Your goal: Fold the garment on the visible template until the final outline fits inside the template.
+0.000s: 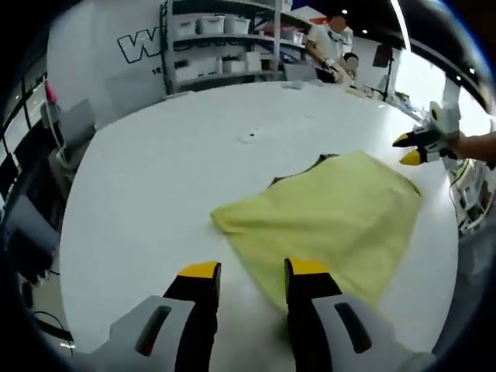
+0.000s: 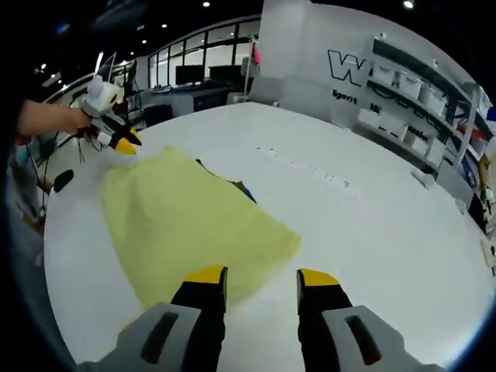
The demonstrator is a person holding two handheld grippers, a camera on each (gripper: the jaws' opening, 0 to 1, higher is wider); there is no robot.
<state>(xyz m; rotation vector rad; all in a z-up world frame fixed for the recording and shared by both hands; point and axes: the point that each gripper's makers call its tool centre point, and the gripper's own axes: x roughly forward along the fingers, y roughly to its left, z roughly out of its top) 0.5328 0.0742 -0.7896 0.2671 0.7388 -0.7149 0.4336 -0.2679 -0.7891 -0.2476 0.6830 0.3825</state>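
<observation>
Both fisheye views were brightly and evenly lit from overhead. In the right gripper view, small round ceiling lights [image 2: 206, 5] shone at twelve o'clock. The glossy white tabletop [image 1: 194, 170] looked washed out, nearly featureless, with only faint shadow beneath the crumpled yellow cloth garment [image 1: 333, 225]. Straight shelving bowed toward the edges. Detail stayed soft throughout, blurrier toward the rim.

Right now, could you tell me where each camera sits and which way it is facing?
Left gripper view: rides on the left gripper, looks across the white table at the yellow garment; the right gripper and a hand enter from the right.
Right gripper view: rides on the right gripper, faces the garment from the opposite side; the left gripper shows upper left.
Shared: garment, table, both grippers.
</observation>
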